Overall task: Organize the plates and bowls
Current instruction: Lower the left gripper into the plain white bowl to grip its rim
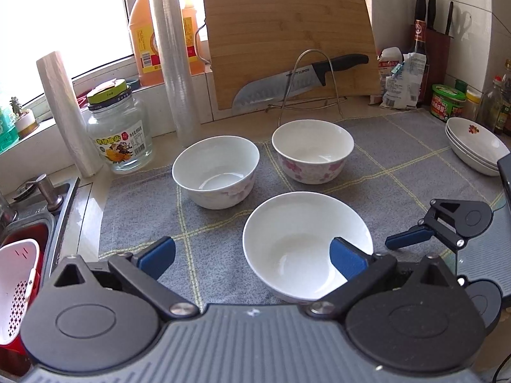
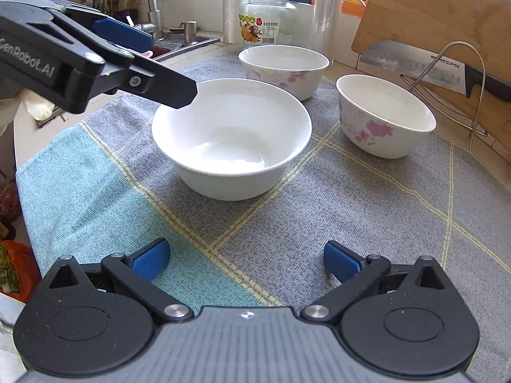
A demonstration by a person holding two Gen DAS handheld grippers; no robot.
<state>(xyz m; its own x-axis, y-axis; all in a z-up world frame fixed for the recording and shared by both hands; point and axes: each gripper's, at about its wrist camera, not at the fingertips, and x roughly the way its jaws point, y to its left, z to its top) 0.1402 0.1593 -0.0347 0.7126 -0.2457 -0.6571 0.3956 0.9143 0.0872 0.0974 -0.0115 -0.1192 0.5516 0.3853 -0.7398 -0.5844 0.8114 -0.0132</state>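
near edge of mat (image 2: 319, 210): bare cloth, free approach | mid-mat: plain white bowl (image 2: 231, 146), two floral bowls (image 2: 385, 115) (image 2: 284, 67) behind it, narrow gaps between | back edge: wire rack (image 1: 306, 86), cutting board (image 1: 287, 32), jar (image 1: 118, 127), film roll (image 1: 172, 63) block | right edge: stacked plates (image 1: 476, 145) | left: sink (image 1: 32, 217)

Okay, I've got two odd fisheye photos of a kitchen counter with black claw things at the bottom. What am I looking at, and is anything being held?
Those claws are two hand-held grippers, each carrying its own camera. One picture looks along the left gripper, the other along the right gripper. Both are open and hold nothing. On the grey checked cloth stand a plain white bowl and two flowered bowls. Stacked plates sit at the far right. Behind are a cutting board and a knife.
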